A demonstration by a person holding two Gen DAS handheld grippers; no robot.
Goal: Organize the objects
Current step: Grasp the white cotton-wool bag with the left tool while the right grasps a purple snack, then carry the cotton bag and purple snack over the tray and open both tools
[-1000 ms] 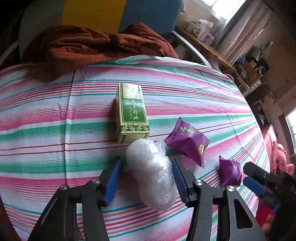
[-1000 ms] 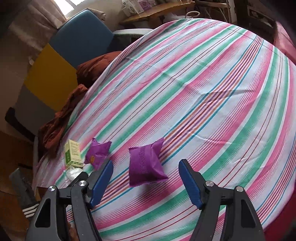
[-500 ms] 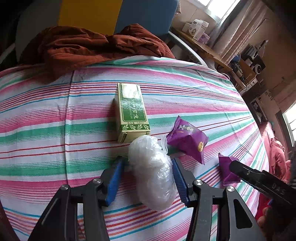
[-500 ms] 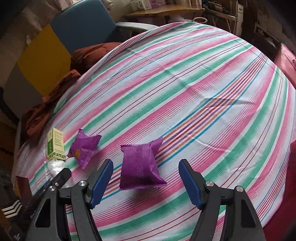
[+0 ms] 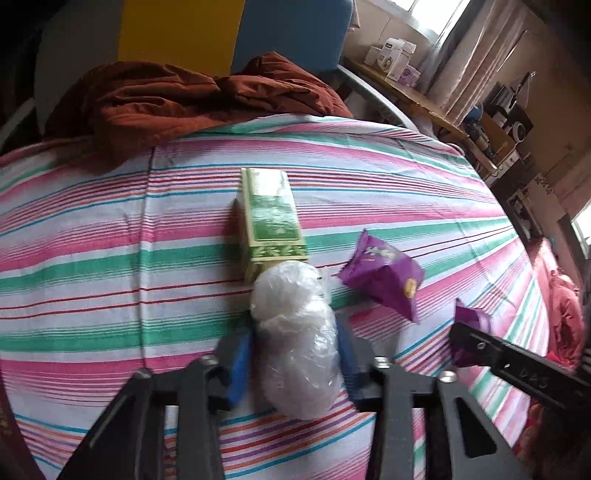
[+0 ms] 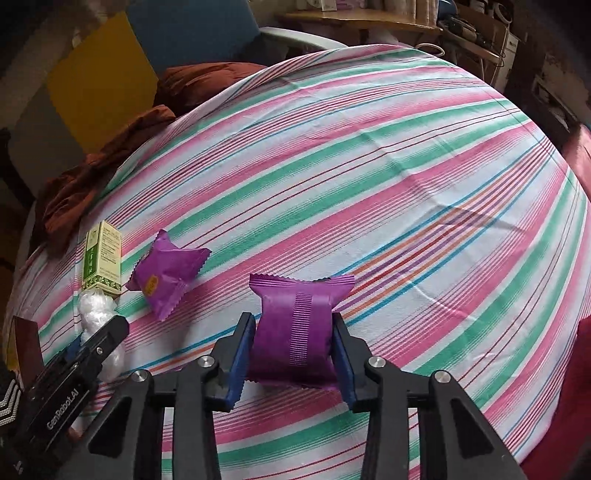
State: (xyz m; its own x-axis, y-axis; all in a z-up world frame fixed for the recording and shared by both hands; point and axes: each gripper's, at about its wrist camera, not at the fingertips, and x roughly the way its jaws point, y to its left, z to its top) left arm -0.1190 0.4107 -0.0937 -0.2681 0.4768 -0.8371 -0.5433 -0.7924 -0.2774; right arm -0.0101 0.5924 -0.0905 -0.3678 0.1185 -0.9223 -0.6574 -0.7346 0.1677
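My left gripper [image 5: 293, 325] points down at a crumpled clear plastic bag [image 5: 295, 354]. Its jaws are closing, and both blue pads touch the bag's sides. A green and cream box [image 5: 271, 218] lies just beyond the bag, with a purple snack packet [image 5: 384, 273] to its right. In the right wrist view my right gripper [image 6: 292, 317] is closing on a second purple packet [image 6: 295, 328], seam side up, and its pads press on both sides. The first packet [image 6: 166, 273], the box [image 6: 101, 262] and the left gripper's finger [image 6: 92, 343] show at the left.
Everything rests on a table under a pink, green and white striped cloth [image 6: 369, 166]. A rust-brown garment [image 5: 184, 96] is heaped at the far edge against a yellow and blue chair [image 5: 177, 33]. A cluttered wooden shelf [image 5: 391, 55] runs behind on the right.
Both grippers' jaws have narrowed. The left pads came in against the plastic bag. The right gripper rolled and dropped over the purple packet, and its pads now squeeze the packet.
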